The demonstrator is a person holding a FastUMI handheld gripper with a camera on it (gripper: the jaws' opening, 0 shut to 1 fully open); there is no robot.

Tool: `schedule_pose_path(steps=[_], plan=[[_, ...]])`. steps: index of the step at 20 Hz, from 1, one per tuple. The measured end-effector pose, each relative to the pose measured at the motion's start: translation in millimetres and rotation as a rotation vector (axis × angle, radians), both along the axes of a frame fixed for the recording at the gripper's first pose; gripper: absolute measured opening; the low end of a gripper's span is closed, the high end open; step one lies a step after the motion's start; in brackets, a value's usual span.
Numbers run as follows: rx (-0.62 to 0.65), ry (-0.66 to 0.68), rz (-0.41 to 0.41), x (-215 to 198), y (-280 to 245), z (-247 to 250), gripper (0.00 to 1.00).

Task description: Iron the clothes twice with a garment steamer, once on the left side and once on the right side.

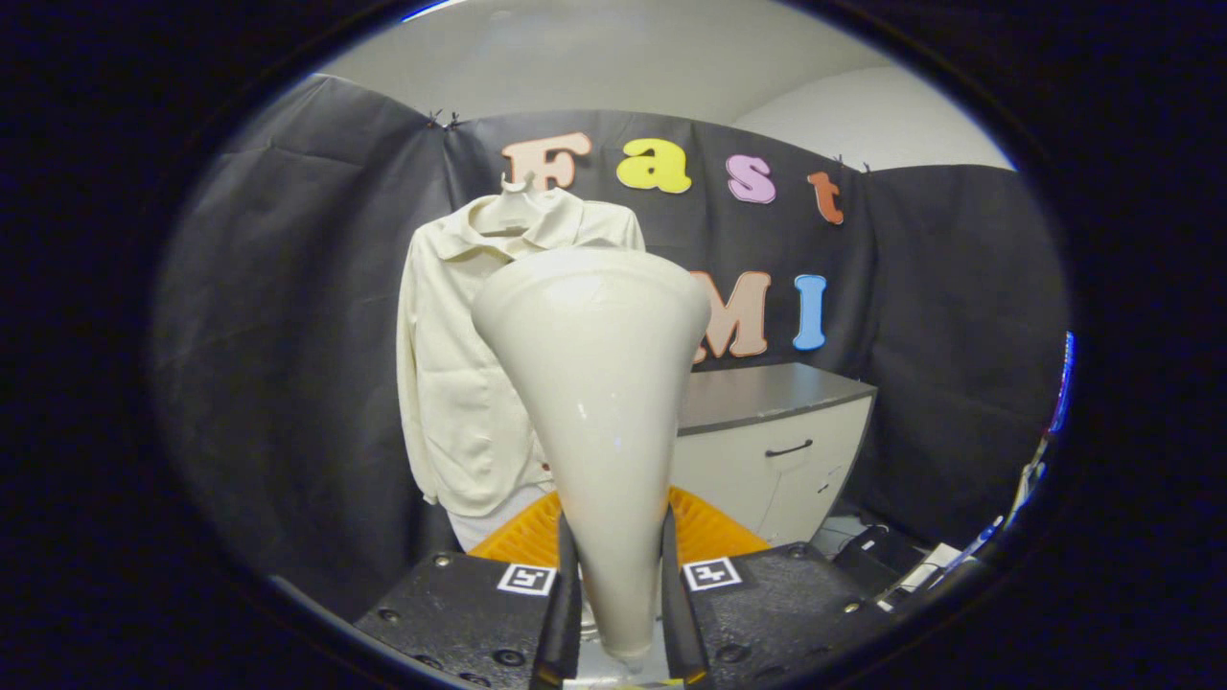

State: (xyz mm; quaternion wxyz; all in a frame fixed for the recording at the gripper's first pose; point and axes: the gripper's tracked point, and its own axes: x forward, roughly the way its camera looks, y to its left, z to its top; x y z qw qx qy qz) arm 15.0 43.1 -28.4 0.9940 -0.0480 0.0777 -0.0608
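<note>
The gripper [620,613] is clamped on the garment steamer [596,383]: both dark fingers [559,613] press against the narrow lower end of the steamer's cream body, one on each side, with no gap visible between finger and plastic. Each finger mount carries a square black-and-white marker [711,573] on its top face. From the fingers the steamer rises upright and widens into a broad, rounded head whose rim stands in front of the garment; the steaming face itself is turned away and cannot be inspected. Just beyond the fingers, low behind the steamer's stem, lies an orange ribbed object [705,525]; its full shape is hidden and it cannot be identified further. Farther off hangs the cream jacket [455,383], on a pale hanger [515,187] against the black cloth wall [288,335]. The jacket hangs straight, collar uppermost, its one visible sleeve falling down the side; the steamer covers much of its other half. Whether the steamer head touches the fabric cannot be determined. Beside the jacket, against the same wall, stands a white cabinet [796,460] with a dark grey top and a dark drawer handle [789,448].
</note>
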Motion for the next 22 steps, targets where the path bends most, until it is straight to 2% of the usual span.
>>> schedule_pose_path(steps=[6,22], plan=[[-0.033,-0.052,0.031,23,-7,7,0.35],[0.003,0.016,0.046,47,-14,-39,0.35]])
